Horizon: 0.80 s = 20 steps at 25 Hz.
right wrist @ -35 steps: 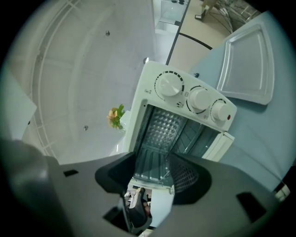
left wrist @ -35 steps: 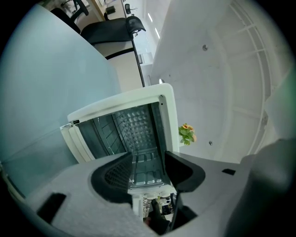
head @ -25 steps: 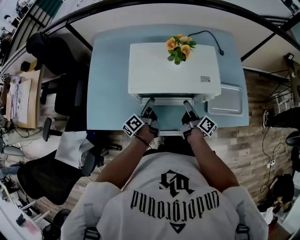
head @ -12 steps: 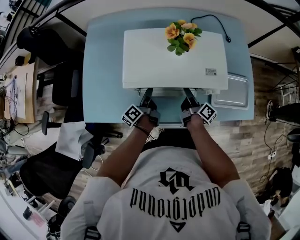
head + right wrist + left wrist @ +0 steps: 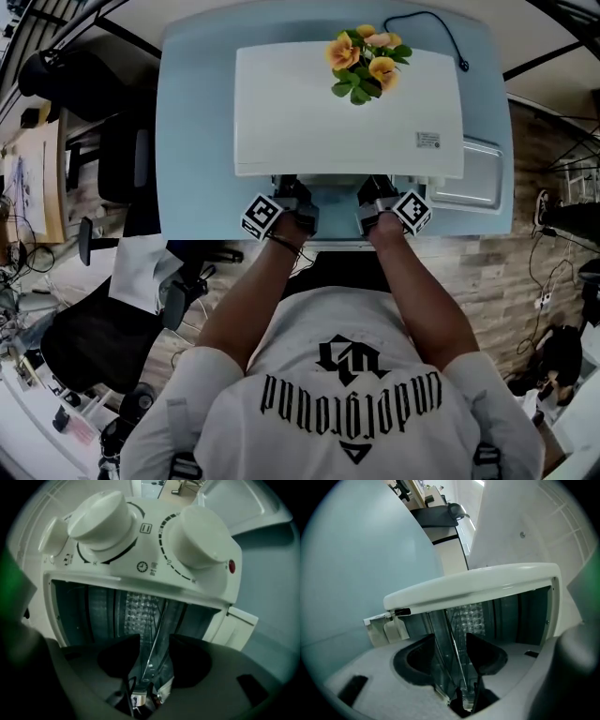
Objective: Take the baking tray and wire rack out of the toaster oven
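A white toaster oven stands on the light blue table, its front open toward me. In the head view my left gripper and right gripper reach side by side into the opening, their tips hidden under the oven's top edge. In the left gripper view the thin wire rack runs edge-on between the spread jaws of the left gripper, untouched by the pads. The right gripper likewise straddles the wire rack; its jaws have just been closing, with gaps still showing on both sides. A grey baking tray lies on the table right of the oven.
Orange flowers sit on the oven's top, and a black cord trails behind. Two white knobs show beside the cavity. A dark office chair stands left of the table.
Both grippers have moved forward and lower into the oven's opening; their fingers, earlier visible in front of the oven, are now hidden beneath its front edge.
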### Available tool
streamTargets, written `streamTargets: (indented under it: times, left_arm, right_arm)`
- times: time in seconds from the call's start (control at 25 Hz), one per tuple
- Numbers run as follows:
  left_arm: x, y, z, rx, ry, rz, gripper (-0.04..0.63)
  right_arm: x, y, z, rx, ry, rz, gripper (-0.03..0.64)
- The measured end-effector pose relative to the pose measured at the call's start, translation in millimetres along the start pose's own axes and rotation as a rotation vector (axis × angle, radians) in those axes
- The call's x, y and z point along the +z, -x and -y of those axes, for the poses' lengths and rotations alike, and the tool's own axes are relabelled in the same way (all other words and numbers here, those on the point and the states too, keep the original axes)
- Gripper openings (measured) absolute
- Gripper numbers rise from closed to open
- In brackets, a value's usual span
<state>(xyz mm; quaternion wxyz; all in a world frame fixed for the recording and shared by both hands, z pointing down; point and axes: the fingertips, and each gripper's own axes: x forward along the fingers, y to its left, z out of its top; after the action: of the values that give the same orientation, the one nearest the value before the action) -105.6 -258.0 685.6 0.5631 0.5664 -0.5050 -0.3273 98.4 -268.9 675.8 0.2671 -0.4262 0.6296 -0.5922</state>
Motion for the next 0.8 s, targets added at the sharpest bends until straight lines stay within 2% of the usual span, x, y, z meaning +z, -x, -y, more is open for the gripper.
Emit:
streamTargets:
  times: [0.16,0.32,0.56,0.68,0.8]
  left_arm:
    - [3.5,-9.5,0.0,-0.007,0.01,0.019,0.216]
    - [2.0,-17.6,1.3,-0.015,0.015,0.02,0.198]
    - [-2.8,-22.6,1.3,-0.022,0.021,0.025,0.173]
    - [-4.8,-26.0,2.2,-0.026,0.027,0.03,0.152]
    - [-1.5,-28.9,2.7,-0.031,0.033,0.045,0.103]
  right_arm:
    - [4.4,-5.3,6.0,-0.029,0.012,0.002,0.172]
    - [4.0,-14.2,4.7,0.007,-0.017,0.007,0.158]
    - [6.4,-22.7,4.8,-0.003,-0.015,0.009,0.13]
    - [8.8,-27.6,3.2,0.002,-0.021,0.015,0.115]
    - [10.6,-28.4,6.9,-0.012,-0.036,0.027,0.094]
